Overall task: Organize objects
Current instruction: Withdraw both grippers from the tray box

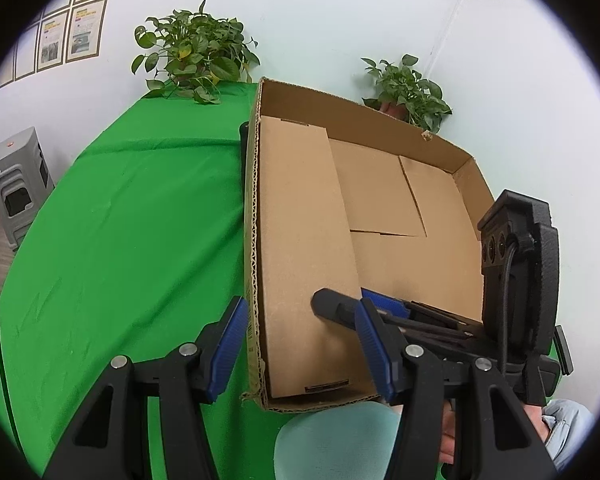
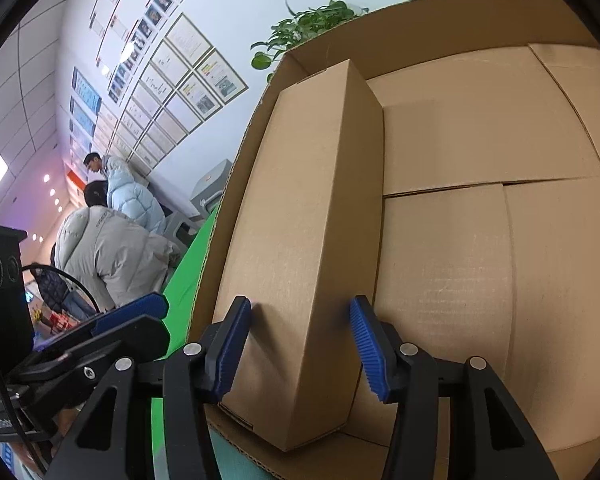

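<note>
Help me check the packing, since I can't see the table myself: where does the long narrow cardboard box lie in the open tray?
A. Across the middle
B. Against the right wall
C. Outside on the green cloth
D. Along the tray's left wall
D: the left wrist view shows the long narrow box lying inside the cardboard tray, right beside its left wall.

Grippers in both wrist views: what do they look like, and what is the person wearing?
Both the left gripper and right gripper are matte black plastic with silver pivot rivets and ribbed blue pads. The right gripper's body carries a black camera block with a black cable. A light blue denim-like sleeve shows.
</note>
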`<state>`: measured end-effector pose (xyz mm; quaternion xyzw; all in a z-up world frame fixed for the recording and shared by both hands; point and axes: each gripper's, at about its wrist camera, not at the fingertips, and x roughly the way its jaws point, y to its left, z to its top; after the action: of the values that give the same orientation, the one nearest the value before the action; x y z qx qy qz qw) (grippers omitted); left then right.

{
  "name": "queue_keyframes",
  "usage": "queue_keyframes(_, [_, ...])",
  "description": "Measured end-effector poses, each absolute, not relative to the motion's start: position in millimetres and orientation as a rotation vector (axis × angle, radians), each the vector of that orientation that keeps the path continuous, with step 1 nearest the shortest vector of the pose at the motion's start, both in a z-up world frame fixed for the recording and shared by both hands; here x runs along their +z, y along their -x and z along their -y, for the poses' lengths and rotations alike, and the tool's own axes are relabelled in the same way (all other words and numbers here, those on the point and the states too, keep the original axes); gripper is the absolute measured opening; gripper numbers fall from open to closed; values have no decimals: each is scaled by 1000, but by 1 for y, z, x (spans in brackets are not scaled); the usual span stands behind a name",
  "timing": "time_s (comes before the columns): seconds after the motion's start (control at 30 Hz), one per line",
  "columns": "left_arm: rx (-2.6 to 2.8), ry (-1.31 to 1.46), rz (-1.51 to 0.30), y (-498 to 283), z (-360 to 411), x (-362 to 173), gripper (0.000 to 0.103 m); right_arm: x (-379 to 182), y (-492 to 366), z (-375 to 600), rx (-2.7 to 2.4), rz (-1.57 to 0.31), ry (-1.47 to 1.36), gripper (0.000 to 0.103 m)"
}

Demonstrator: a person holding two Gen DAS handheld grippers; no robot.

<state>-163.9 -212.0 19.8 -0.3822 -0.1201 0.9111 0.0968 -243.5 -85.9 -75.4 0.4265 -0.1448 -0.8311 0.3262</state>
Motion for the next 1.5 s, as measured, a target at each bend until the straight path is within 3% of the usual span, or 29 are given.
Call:
queue_keyframes(0.07, [2710,1131,336,161,210,22,54,-73,240,85,-2177,343,-1117,51])
queue_keyframes(0.13, [2732,1113,299,155,206,26,54,-66,231,81,-2232,256,-1123,58])
queue_keyframes(0.2, [2771,1074,248,144,201,35,57,-55,219,70,-2293,181,-1104,87])
queue_keyframes(0.27, [2843,1031,207,133,195,44,64,-37,200,48,-2384,120,-1039,102])
queue_keyframes(0.3, [2893,992,183,125,189,50,73,-31,190,39,-2426,101,-1013,102])
queue_keyframes(0.37, [2955,903,132,110,174,60,80,-16,168,20,-2511,26,-962,103])
queue_keyframes(0.6, [2981,833,-23,82,107,65,80,9,104,-35,-2722,-59,-902,103])
queue_keyframes(0.97, [2926,868,4,73,40,42,80,-10,53,-117,-2794,-27,-947,103])
queue_keyframes(1.5, [3010,878,94,66,22,25,80,-17,32,-141,-2801,-12,-932,103])
